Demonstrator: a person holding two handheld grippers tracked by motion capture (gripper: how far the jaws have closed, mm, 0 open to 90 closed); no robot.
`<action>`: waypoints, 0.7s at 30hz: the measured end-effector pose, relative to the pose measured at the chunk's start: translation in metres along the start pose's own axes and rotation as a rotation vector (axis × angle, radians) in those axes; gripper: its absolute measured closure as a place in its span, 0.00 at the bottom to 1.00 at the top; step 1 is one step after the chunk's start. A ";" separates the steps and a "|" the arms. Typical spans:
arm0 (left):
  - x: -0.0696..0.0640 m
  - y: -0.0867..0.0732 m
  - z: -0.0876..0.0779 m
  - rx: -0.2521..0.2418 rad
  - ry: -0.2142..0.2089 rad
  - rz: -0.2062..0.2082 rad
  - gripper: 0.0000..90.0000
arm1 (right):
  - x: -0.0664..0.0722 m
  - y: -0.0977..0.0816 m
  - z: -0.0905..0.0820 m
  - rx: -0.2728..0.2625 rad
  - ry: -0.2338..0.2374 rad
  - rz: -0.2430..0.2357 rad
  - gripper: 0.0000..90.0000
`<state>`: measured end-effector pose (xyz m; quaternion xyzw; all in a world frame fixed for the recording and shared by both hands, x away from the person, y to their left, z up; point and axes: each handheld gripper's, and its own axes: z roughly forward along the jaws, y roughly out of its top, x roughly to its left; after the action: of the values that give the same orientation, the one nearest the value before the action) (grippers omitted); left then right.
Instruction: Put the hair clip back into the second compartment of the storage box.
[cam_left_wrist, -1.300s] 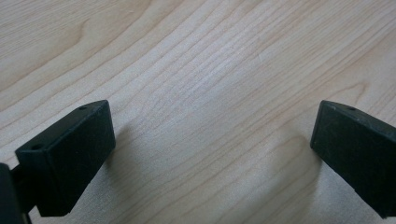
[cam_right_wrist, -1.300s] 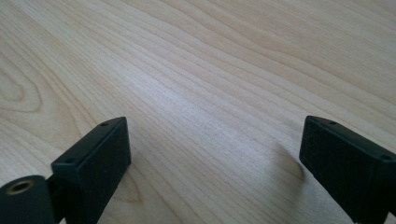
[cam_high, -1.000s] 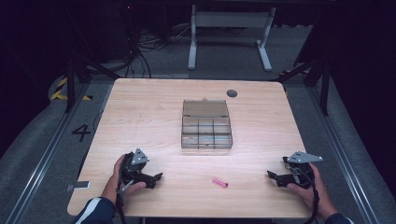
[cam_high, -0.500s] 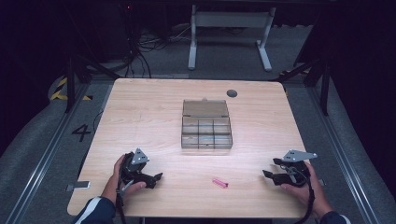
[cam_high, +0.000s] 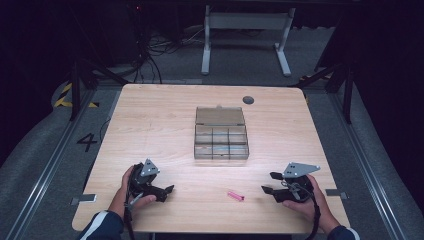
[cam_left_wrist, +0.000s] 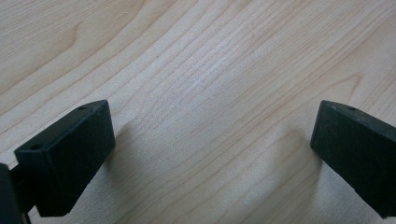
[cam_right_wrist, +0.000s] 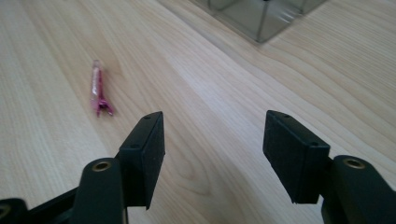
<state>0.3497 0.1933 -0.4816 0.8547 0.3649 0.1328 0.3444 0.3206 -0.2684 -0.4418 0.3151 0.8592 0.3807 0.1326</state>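
high view: left gripper (cam_high: 167, 191), right gripper (cam_high: 269, 183) near table (cam_high: 150, 125) front edge, fingers apart, empty; pink piece (cam_high: 235, 196) between.

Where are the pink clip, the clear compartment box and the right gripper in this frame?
pink clip (cam_high: 235, 195): high view, middle of its body.
clear compartment box (cam_high: 221, 148): high view, front row's divider wall.
right gripper (cam_high: 270, 182): high view, midway between its open jaw tips.
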 end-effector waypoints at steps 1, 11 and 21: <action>0.000 0.000 0.000 0.000 0.000 0.000 0.00 | 0.000 0.000 0.000 0.000 0.000 0.000 0.45; 0.000 0.000 0.000 0.000 0.000 0.000 0.00 | 0.023 0.015 0.014 -0.014 0.063 -0.047 0.49; 0.000 0.000 0.000 0.000 0.000 0.000 0.00 | 0.040 0.026 0.029 -0.009 0.117 -0.082 0.54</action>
<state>0.3497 0.1933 -0.4816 0.8548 0.3647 0.1328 0.3445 0.3147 -0.2128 -0.4422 0.2563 0.8760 0.3964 0.0990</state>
